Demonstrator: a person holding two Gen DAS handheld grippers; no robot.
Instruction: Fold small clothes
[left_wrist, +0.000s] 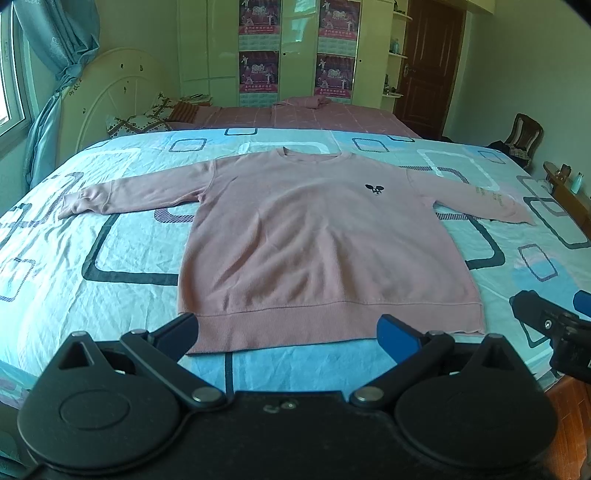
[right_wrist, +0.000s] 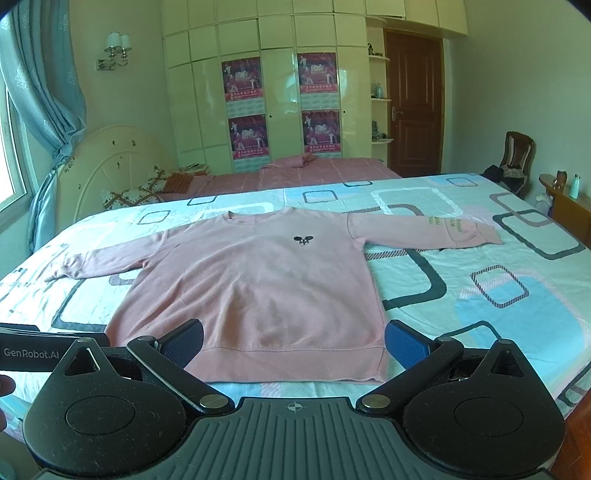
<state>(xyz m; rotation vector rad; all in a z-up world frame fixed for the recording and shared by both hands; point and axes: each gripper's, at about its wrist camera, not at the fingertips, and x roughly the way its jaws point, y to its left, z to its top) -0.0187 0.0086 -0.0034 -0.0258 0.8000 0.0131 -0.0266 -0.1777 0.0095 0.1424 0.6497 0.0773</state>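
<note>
A pink long-sleeved sweatshirt lies flat and face up on the bed, both sleeves spread out sideways, hem nearest me. It also shows in the right wrist view. My left gripper is open and empty, just above the hem. My right gripper is open and empty, also over the hem. The right gripper shows at the right edge of the left wrist view. The left gripper's body shows at the left edge of the right wrist view.
The bed has a blue patterned sheet. A second bed with a pink cover stands behind it. A wardrobe, a brown door, a chair and a side shelf line the far and right sides.
</note>
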